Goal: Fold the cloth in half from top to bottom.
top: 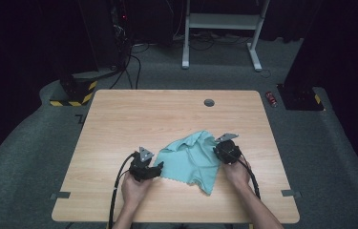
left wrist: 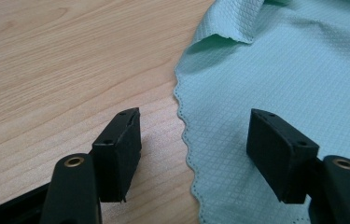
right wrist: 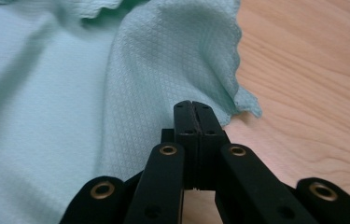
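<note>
A mint-green waffle-weave cloth (top: 191,160) lies crumpled on the wooden table (top: 143,114), between my two grippers. My left gripper (top: 160,167) is at the cloth's left edge and stands open. In the left gripper view (left wrist: 193,140), one jaw is over bare wood and the other over the cloth (left wrist: 294,70), with the scalloped hem running between them. My right gripper (top: 217,151) is at the cloth's right side. In the right gripper view (right wrist: 193,105) its jaws are pressed together, and a raised fold of the cloth (right wrist: 163,60) runs into their tips.
A round cable hole (top: 209,102) sits near the table's far edge. Beyond the table are a white desk frame (top: 222,21) and dark equipment with hazard-striped bases (top: 74,93) on the grey floor. Bare wood surrounds the cloth on all sides.
</note>
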Available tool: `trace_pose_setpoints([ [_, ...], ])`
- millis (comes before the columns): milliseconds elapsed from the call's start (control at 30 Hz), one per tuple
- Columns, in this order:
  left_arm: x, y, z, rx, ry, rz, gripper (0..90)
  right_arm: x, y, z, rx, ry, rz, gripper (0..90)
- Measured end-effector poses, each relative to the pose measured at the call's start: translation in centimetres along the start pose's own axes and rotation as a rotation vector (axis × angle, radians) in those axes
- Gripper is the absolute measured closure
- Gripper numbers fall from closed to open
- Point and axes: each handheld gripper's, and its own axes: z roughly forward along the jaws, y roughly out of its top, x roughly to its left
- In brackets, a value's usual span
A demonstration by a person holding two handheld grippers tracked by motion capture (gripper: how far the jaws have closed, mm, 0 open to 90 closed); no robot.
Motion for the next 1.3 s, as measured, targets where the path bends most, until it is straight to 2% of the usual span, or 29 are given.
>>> trace_pose_setpoints([
  [100, 0.0, 0.0, 0.0, 0.001, -0.001, 0.003, 35.3, -1.1, 0.2, 0.1, 0.013, -0.014, 0.042, 90.0],
  [200, 0.0, 0.0, 0.0, 0.001, -0.002, 0.004, 34.9, -1.9, 0.2, 0.2, 0.015, -0.013, 0.06, 89.6],
  [300, 0.0, 0.0, 0.0, 0.001, -0.002, 0.005, 34.9, -1.9, 0.1, -0.1, -0.005, -0.002, 0.071, 86.6],
  [367, 0.0, 0.0, 0.0, 0.001, -0.002, 0.005, 34.9, -1.1, -0.4, -1.4, -0.053, 0.025, 0.066, 82.4],
  [400, 0.0, 0.0, 0.0, 0.001, -0.002, 0.005, 34.9, -1.1, -0.4, -1.4, -0.053, 0.025, 0.066, 82.4],
  [467, 0.0, 0.0, 0.0, 0.001, -0.002, 0.005, 34.9, 0.2, -1.4, -3.0, -0.095, 0.073, 0.052, 79.7],
  [500, 0.0, 0.0, 0.0, 0.001, -0.002, 0.005, 34.9, 0.2, -1.4, -3.0, -0.095, 0.073, 0.052, 79.7],
  [533, 0.0, 0.0, 0.0, 0.001, -0.002, 0.006, 35.0, 1.3, -2.5, -3.7, -0.103, 0.106, 0.034, 77.8],
  [567, 0.0, 0.0, 0.0, 0.001, -0.002, 0.006, 35.1, 1.8, -3.1, -4.0, -0.1, 0.118, 0.022, 76.4],
  [633, 0.0, 0.0, 0.0, 0.001, -0.002, 0.006, 35.1, 2.2, -3.6, -4.1, -0.094, 0.122, 0.01, 73.8],
  [667, 0.0, 0.0, 0.0, 0.001, -0.002, 0.006, 35.1, 2.8, -4.5, -4.2, -0.081, 0.129, 0.001, 70.2],
  [767, 0.0, 0.0, 0.0, 0.001, -0.002, 0.007, 35.1, 3.0, -5.0, -4.0, -0.061, 0.111, -0.022, 71.4],
  [833, 0.0, 0.0, 0.0, 0.002, -0.001, 0.01, 35.1, 2.8, -5.0, -3.8, -0.066, 0.123, -0.023, 75.4],
  [967, -0.3, -0.2, -0.3, -0.004, -0.005, -0.017, 35.2, 2.0, -5.1, -3.6, -0.081, 0.119, -0.018, 76.1],
  [1033, -0.7, -0.4, -0.5, -0.005, -0.019, -0.017, 35.2, 1.7, -5.2, -3.7, -0.08, 0.11, -0.006, 75.6],
  [1100, -1.4, -0.7, -0.9, -0.004, -0.023, 0.001, 35.8, 1.5, -5.2, -3.8, -0.068, 0.092, -0.025, 72.2],
  [1167, -1.6, -0.8, -1.0, -0.004, -0.025, 0.008, 37.8, 1.4, -5.1, -3.8, -0.058, 0.079, -0.032, 71.7],
  [1267, -1.8, -0.9, -1.1, -0.006, -0.029, 0.023, 40.2, 0.8, -5.1, -3.8, -0.053, 0.07, 0.006, 66.5],
  [1300, -1.6, -0.9, -1.1, -0.012, -0.031, 0.007, 42.3, 0.8, -5.1, -3.8, -0.053, 0.058, 0.005, 65.9],
])
